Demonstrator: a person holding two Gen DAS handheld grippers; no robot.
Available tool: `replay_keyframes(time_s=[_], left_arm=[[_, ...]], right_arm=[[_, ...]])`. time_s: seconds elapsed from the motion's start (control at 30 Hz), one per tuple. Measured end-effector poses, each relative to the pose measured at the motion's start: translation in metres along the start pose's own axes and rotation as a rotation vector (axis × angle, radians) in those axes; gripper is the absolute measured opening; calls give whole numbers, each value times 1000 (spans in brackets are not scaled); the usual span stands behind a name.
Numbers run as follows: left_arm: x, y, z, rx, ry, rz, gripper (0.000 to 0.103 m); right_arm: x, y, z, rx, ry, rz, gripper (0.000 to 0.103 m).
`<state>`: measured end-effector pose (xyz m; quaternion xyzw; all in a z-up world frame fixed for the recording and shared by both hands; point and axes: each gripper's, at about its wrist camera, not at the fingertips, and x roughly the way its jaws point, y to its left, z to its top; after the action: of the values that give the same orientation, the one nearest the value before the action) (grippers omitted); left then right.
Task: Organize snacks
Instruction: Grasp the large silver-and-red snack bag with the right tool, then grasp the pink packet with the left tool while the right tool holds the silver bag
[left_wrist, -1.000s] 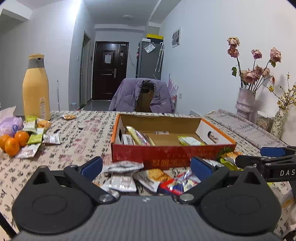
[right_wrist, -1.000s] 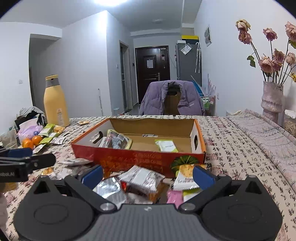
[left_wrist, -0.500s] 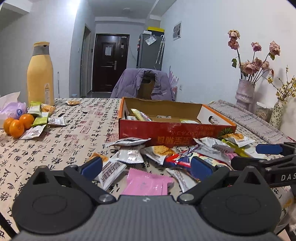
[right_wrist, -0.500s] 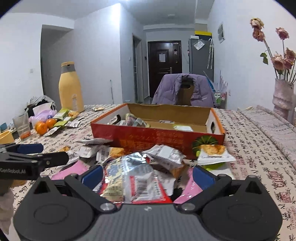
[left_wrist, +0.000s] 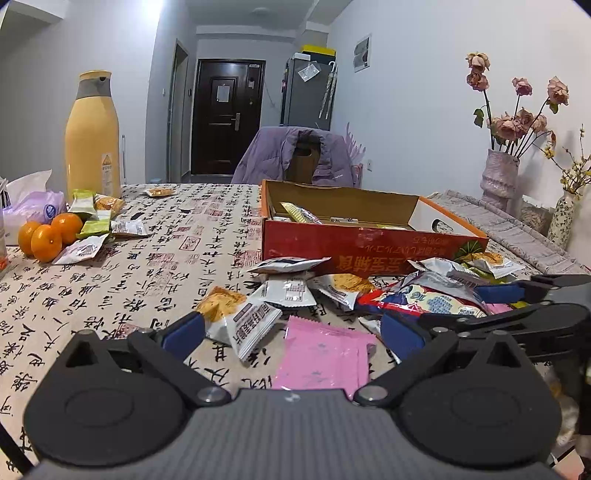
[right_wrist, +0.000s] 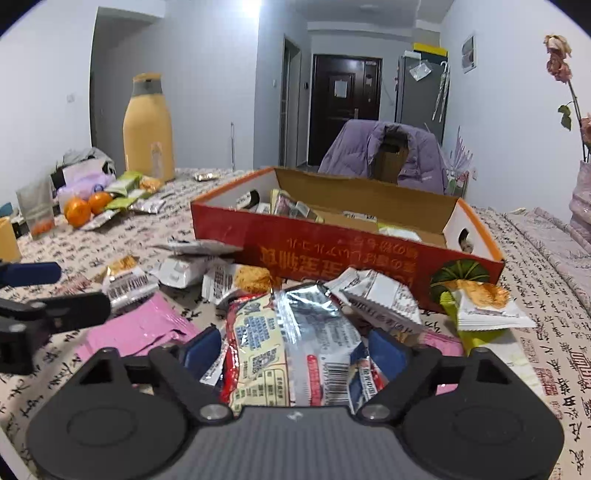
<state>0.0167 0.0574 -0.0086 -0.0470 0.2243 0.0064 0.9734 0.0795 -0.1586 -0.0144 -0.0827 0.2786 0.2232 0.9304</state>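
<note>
Status: early stage. The open red-and-orange cardboard box (right_wrist: 343, 251) stands on the calligraphy-print tablecloth (left_wrist: 147, 266) and holds only a few packets along its floor; most of its interior is bare cardboard.

Remaining work, as far as the views show:

1. A heap of loose foil and plastic snack packets lies on the cloth just in front of the box. It includes a flat pink sachet (left_wrist: 321, 354), a white packet with an orange cracker picture (left_wrist: 240, 317) and several silver-white packets against the box's front wall.
2. A second, smaller group of green and white packets (left_wrist: 92, 225) lies well apart on the far left, beside 3 oranges (left_wrist: 48, 236) and a tall yellow bottle with a grey collar (left_wrist: 92, 136).

Your right gripper (right_wrist: 295, 354) straddles a large red-edged packet with silver film and a barcode (right_wrist: 291, 347). Its jaws are closing on this packet; the blue pads stand just beside the packet's edges, and firm contact cannot be confirmed. The packet rests on top of the heap.

Your left gripper (left_wrist: 291, 332) is spread wide and holds nothing. It sits low over the pink sachet and the cracker packet.

Judgement: nearly all packets await transfer to the box.
</note>
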Motion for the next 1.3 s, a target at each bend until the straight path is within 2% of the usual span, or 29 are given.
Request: replay_keyframes(time_s=[0.13,0.2,0.3,0.37,0.57,0.8,0.97,1.3], left_arm=[[0,2,-2,-6,3,-3,103],[0,3,-1,-8,5,-3,103],[0,4,-2,-9,6,-6,103],[0,3,-2,-9,9,-7,103],[0,3,-3,-10,17,-8,103],[-1,0,-3,-5,21,-11,103],[0,-7,-2,7,35,-16,103],[18,-21,-4,25,124,-37,103]], right_arm=[[9,3,1,-23,19,-4,85],[12,2,0,-22,26,1,82],[13,1,-3,-16,37,22,73],[13,1,-6,-15,41,38,58],[3,3,-9,-14,12,50,53],[-24,1,-8,-6,-83,55,53],[-45,-8,-6,6,-152,26,53],[-66,-43,-18,75,-183,-61,53]])
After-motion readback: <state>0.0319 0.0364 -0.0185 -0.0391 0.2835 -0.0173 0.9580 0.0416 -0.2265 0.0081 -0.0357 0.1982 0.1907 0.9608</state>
